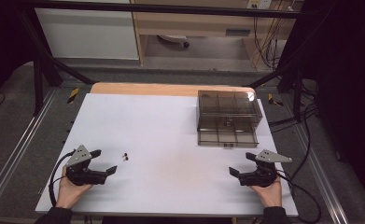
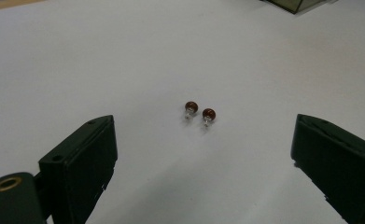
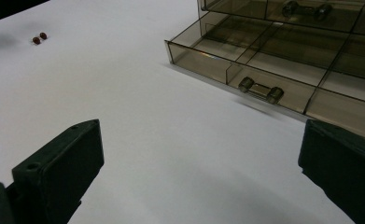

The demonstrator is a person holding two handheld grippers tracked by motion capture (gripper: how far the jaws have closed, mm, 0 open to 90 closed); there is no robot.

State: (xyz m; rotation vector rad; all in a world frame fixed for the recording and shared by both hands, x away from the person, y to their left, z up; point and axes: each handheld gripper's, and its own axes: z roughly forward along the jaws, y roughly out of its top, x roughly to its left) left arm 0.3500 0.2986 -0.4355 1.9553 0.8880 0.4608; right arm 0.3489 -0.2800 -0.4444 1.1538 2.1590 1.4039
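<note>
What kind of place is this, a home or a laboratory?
Probably a laboratory: a white table inside a black metal frame, loose cables behind it, and a hand-held left gripper.

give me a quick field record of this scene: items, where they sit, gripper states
items: two small red earrings, smoky clear drawer box
earrings: side by side on the white table, ahead of the left hand-held gripper, untouched
drawer box: far right of table, bottom drawer pulled out, its compartments look empty
left hand-held gripper: open, nothing between jaws
right hand-held gripper: open, nothing held, facing the drawer
</note>
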